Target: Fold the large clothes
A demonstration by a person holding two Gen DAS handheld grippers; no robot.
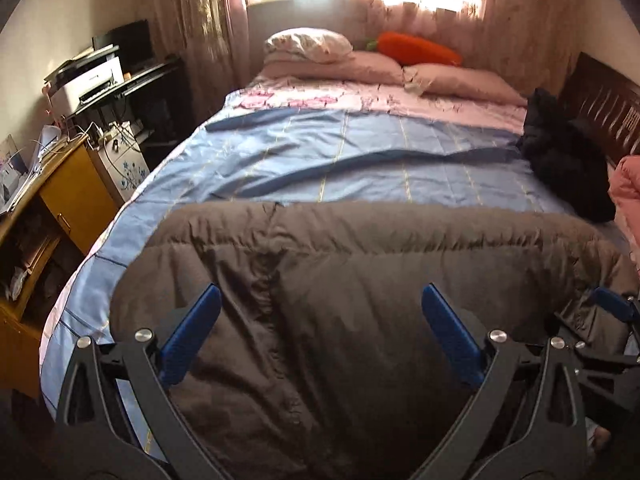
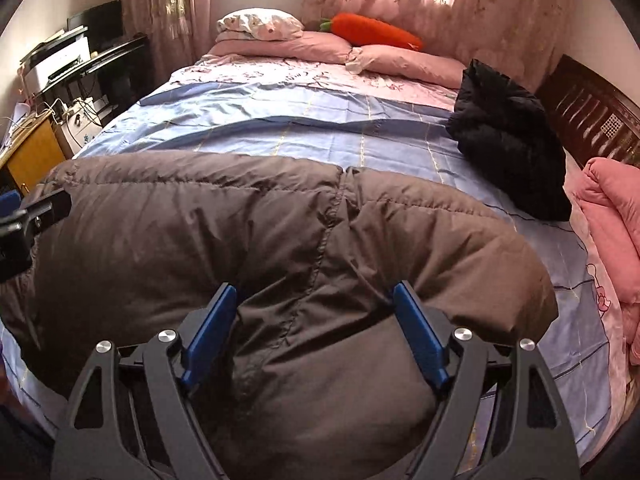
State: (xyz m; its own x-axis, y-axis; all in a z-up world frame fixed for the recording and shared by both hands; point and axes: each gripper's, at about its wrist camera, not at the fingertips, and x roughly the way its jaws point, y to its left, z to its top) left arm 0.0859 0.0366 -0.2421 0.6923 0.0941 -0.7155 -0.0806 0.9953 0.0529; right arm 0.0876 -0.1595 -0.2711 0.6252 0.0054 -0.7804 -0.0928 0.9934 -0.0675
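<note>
The left gripper (image 1: 320, 300) is hovering with its blue fingers (image 1: 192, 332) spread wide apart, holding nothing, over the near left part of a brown padded coat (image 1: 360, 272) that is lying across the foot of the bed. The right gripper (image 2: 316, 304) is likewise standing apart, its blue fingers (image 2: 420, 336) straddling a puffed ridge of the coat (image 2: 240, 220) near the right end; whether the pads are pressing into the fabric I cannot tell. Each gripper is showing at the edge of the other's view, so the two are sitting side by side over the same garment. The coat is lying spread and puffy on a blue sheet (image 1: 340, 152) that is covering the middle of the bed, with a seam running down its centre. Beyond it, a black jacket (image 2: 508, 136) is lying bunched at the right side of the bed, next to a dark wooden headboard (image 2: 592, 120) and a pink blanket (image 2: 612, 232). At the far end, pink pillows (image 2: 320, 48) are lying under a stuffed carrot (image 2: 376, 32), in front of pink curtains (image 2: 480, 12). Off the left side of the bed, a wooden desk (image 1: 72, 192) and a printer (image 1: 88, 84) are standing.
</note>
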